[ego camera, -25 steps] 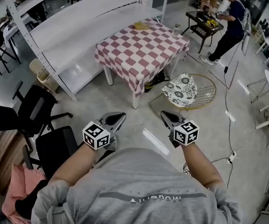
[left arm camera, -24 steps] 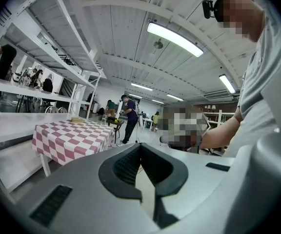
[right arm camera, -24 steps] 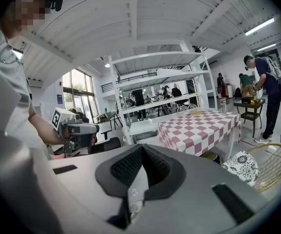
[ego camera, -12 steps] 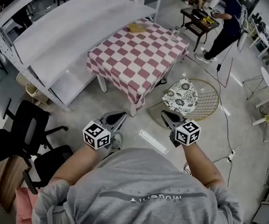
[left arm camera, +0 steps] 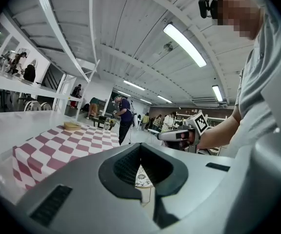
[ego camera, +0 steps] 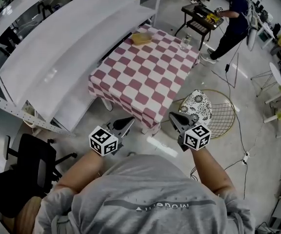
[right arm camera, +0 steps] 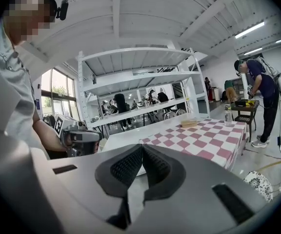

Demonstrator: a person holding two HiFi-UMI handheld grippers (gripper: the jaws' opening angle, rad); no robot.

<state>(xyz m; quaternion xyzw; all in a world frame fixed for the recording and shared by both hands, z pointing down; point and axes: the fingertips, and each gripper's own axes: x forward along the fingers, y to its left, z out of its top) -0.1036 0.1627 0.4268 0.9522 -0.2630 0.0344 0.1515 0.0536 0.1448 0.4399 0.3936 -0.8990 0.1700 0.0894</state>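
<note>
I hold the left gripper [ego camera: 129,120] and the right gripper [ego camera: 172,116] side by side in front of my chest, both aimed forward and well apart from each other. In each gripper view the ribbed pads meet at the tips, so both jaws are closed with nothing between them. That suits a carrying posture, I judge, since there is nothing to grip here.

The nearest thing is the square table draped in a pink-and-white checked cloth [ego camera: 140,82]. Its near corner lies just ahead of the grippers and below them, and neither gripper touches it. At its far end sit a flat tan box [ego camera: 141,38] and a clear plastic bottle [ego camera: 183,42], both beyond my reach from here.

To the table's right a round gold wire chair with a black-and-white patterned cushion [ego camera: 200,107] stands on the floor. To the left runs long white metal shelving [ego camera: 57,57], close along the table's side. Behind the table, a person in dark clothes [ego camera: 230,13] stands at a black cart [ego camera: 199,21].
</note>
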